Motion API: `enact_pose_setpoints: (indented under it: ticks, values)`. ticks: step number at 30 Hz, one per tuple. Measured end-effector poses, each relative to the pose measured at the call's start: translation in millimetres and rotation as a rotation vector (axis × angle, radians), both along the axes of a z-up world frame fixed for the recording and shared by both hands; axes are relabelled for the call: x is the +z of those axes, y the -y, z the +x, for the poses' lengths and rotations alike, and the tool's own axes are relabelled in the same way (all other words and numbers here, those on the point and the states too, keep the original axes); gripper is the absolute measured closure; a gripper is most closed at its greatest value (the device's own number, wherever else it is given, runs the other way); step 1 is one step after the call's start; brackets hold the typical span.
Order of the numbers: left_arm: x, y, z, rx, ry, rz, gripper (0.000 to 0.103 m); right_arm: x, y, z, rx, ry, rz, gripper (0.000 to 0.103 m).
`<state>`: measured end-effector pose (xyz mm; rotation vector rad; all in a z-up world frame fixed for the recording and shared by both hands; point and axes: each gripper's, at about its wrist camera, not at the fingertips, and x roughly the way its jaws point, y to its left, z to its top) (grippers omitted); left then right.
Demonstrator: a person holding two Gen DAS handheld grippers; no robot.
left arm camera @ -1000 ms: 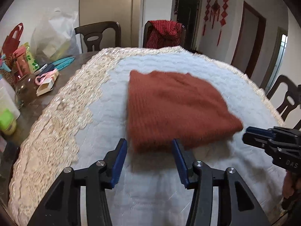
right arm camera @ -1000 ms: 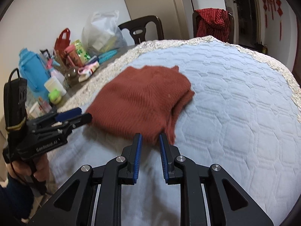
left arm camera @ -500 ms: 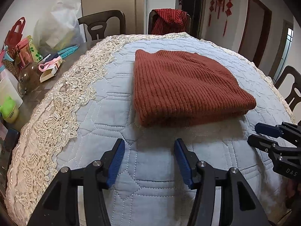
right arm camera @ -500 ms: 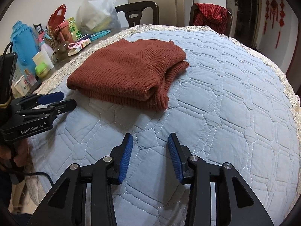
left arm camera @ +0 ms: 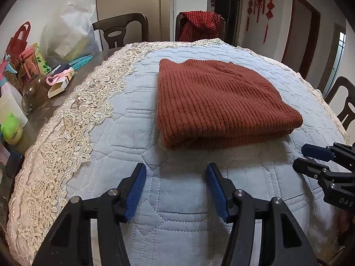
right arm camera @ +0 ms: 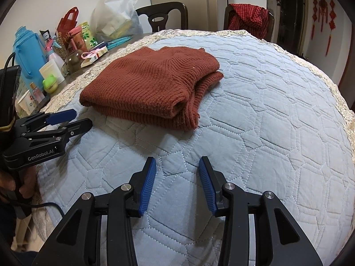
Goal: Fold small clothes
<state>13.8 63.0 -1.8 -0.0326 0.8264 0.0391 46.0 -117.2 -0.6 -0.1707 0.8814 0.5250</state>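
With both the left gripper (left arm camera: 175,173) and right gripper (right arm camera: 176,166) held apart and empty, the folded sweater (left arm camera: 219,102) could be unfolded if its loose right-hand layers are snagged.

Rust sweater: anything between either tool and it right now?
Nothing visible. Only bare blue quilt lies between the open left tool and the folded rust sweater, and likewise ahead of the open right tool. The clutter, including the glass jar, sits off to the left side, beyond the lace edge.

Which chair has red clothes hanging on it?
The far chair on the right, behind the table; a red checked cloth drapes its back. The chair beside it is bare.
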Motion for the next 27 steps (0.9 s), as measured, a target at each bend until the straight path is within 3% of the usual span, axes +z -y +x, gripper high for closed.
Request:
enact_pose_setpoints:
  ticks: [27]
  values:
    - [-0.5, 0.5, 0.0, 0.001, 0.0, 0.002, 0.042, -0.4, -0.5, -0.5, 0.0, 0.001, 0.001, 0.061]
